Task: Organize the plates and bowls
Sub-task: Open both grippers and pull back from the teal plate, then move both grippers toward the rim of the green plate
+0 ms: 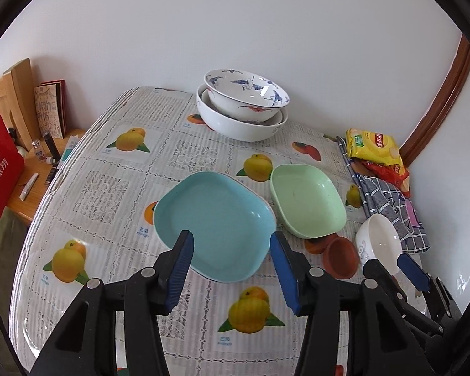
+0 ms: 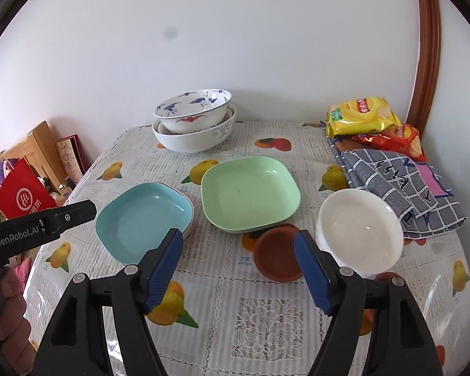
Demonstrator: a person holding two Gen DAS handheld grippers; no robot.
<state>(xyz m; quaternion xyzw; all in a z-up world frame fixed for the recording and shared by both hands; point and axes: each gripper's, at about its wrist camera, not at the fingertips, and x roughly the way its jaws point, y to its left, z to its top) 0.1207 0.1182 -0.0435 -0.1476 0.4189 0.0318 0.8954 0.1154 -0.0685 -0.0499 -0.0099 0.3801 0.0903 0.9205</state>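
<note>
Soft, even daylight fills both views, perhaps from the right. Glare streaks the table (image 1: 116,188) cover at its near corners and glints in the white bowl (image 2: 360,228). Shadows are faint. Fisheye bends the edges, with dark vignetted corners.

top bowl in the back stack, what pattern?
White with blue birds and red motifs, top bowl; clearest in the left wrist view.

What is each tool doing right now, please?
Left tool: open, holding nothing, above the blue plate.
Right tool: open, holding nothing; white bowl beside it.
</note>
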